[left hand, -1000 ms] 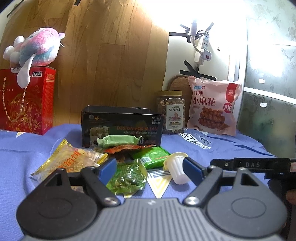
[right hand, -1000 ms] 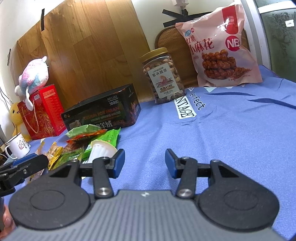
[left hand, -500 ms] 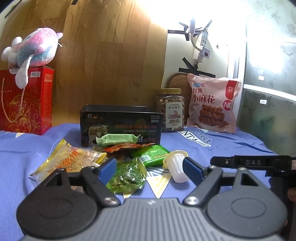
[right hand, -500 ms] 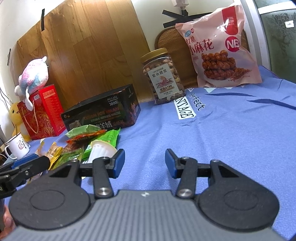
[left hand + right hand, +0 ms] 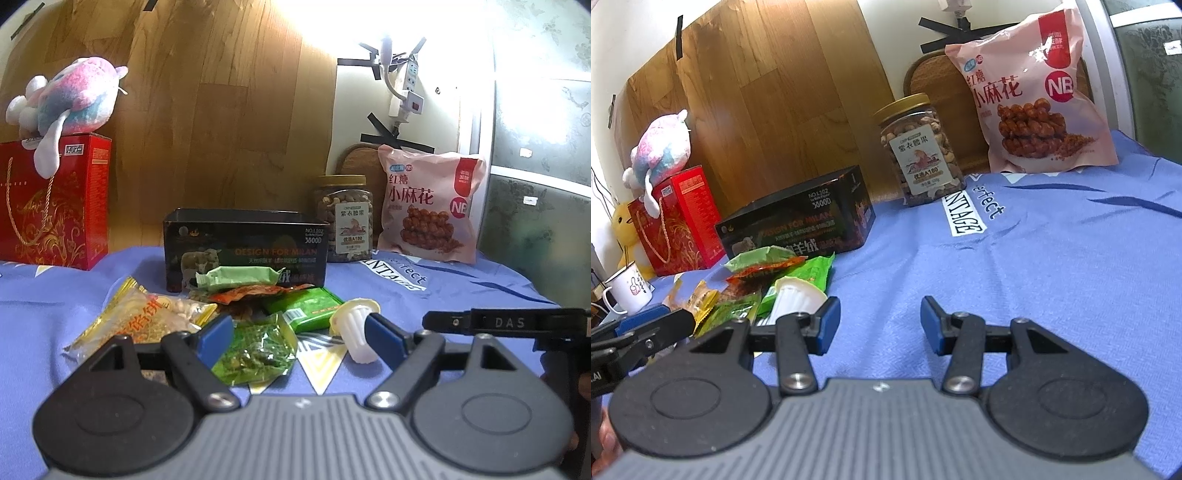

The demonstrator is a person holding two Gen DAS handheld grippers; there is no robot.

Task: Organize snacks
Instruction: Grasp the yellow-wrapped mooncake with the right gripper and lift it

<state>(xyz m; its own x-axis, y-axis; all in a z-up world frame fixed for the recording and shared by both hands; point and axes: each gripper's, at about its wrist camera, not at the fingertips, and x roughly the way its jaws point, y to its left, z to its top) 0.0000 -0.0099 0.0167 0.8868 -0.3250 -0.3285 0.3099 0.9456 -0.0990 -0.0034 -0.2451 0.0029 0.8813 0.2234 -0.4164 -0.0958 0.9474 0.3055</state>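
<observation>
A pile of small snack packets lies on the blue cloth in front of an open black box [image 5: 245,245]: a yellow biscuit pack [image 5: 147,317], a pale green bar [image 5: 240,275], an orange-red packet [image 5: 247,293], a green packet [image 5: 310,304], a clear green pack [image 5: 258,349] and a white jelly cup [image 5: 354,328]. My left gripper [image 5: 301,338] stands open just short of the pile, nothing between its blue pads. My right gripper [image 5: 879,323] is open over bare cloth, right of the jelly cup [image 5: 796,297] and the box [image 5: 798,230].
A nut jar [image 5: 345,219] and a pink snack bag [image 5: 428,210] stand at the back right against the wall. A red gift box [image 5: 51,206] with a plush toy [image 5: 70,103] sits back left. A white mug [image 5: 626,291] stands at the far left.
</observation>
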